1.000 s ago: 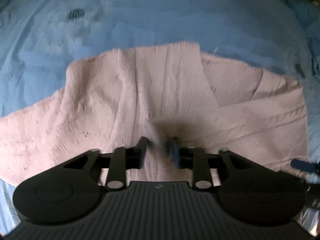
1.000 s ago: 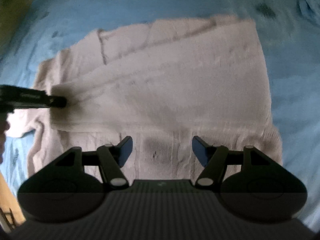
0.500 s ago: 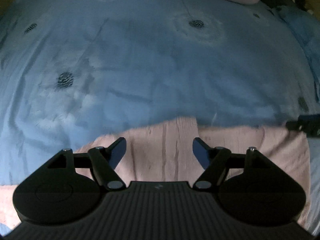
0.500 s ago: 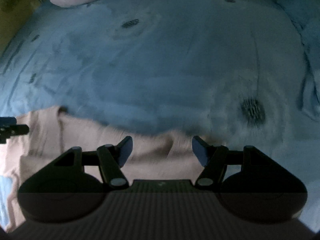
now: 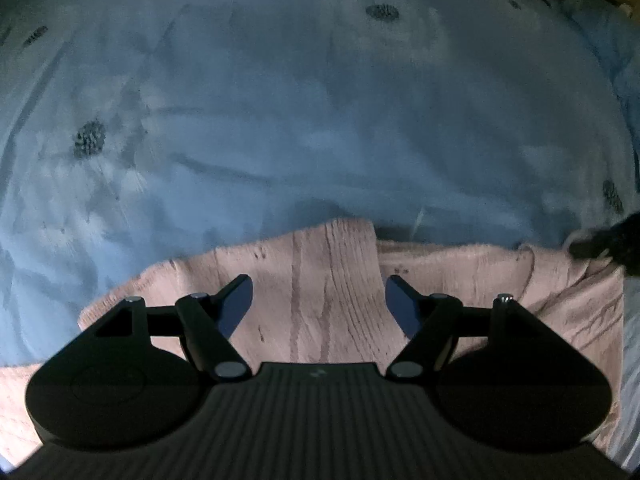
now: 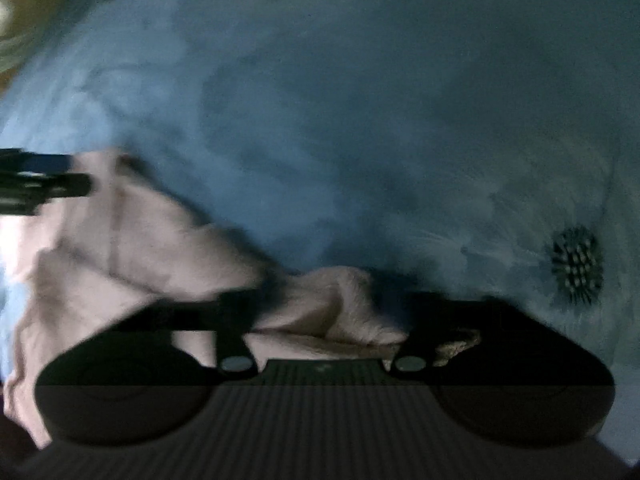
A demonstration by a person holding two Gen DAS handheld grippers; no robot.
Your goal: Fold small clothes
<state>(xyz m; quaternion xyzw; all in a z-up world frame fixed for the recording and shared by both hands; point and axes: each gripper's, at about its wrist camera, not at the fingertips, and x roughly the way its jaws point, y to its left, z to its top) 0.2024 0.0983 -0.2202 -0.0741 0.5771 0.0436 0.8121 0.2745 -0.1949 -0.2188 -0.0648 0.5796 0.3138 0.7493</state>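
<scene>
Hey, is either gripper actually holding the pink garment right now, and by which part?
The left gripper is open, holding nothing. For the right gripper, blur hides whether it grips the bunched edge of the pink garment.

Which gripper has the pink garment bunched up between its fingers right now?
The right gripper: the pink garment humps up between its fingers, though blur hides whether it clamps. The left gripper hangs wide open above flat fabric, gripping nothing.

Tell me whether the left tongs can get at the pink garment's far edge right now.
Probably yes. The left tongs stand open over the pink garment, and its far edge lies just ahead on the blue bedsheet with nothing between.
</scene>
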